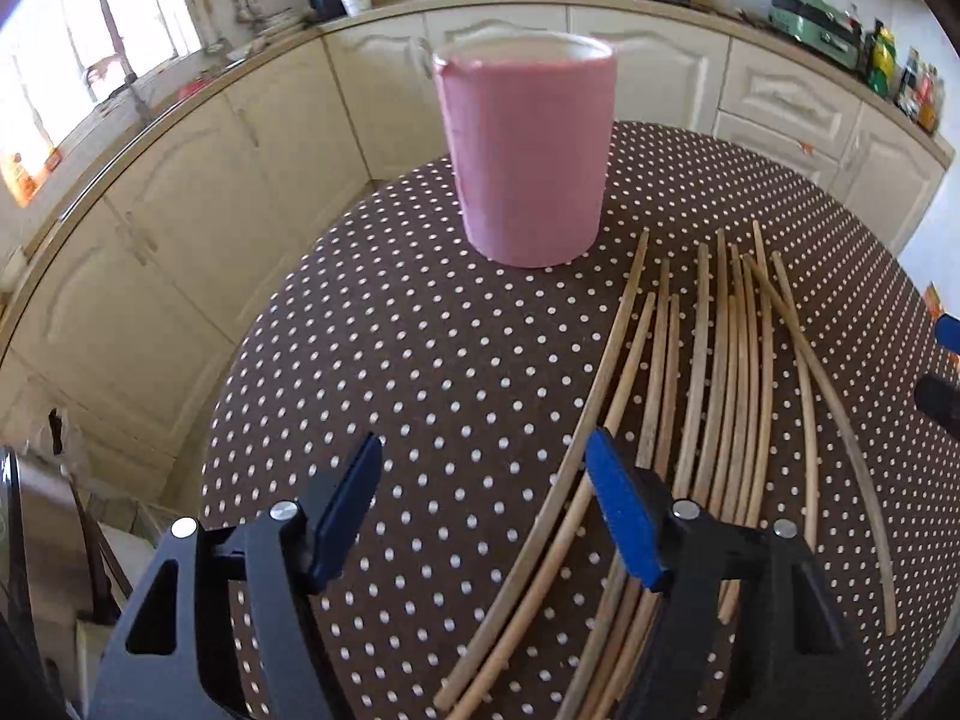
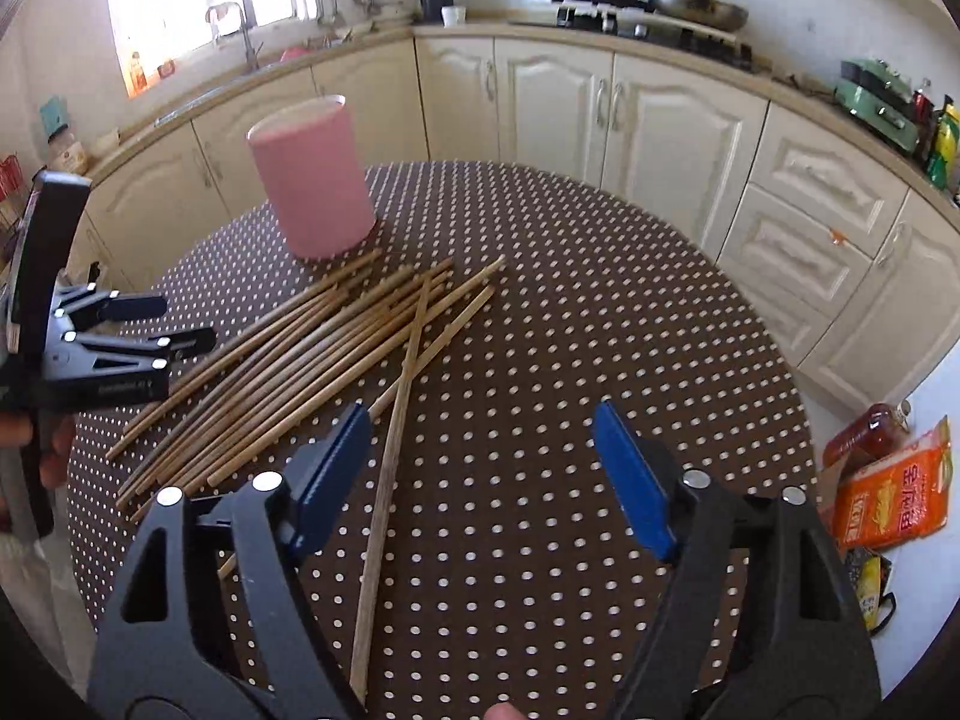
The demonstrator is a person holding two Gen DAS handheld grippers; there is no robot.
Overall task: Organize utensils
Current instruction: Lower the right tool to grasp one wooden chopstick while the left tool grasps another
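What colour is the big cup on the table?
Pink cup, clearest in the left wrist view.

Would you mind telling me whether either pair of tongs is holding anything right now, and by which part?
Nothing is held. The left tongs and right tongs are both open above the chopsticks.

Printed lettering on the orange packet (image 2: pixel 888 495) beside the table – too blurred to read; faint pale wording on the left gripper (image 2: pixel 180 324) body – likewise illegible.

Bamboo chopsticks (image 2: pixel 312 360) (loose) beside upright pink holder (image 2: pixel 309 177).
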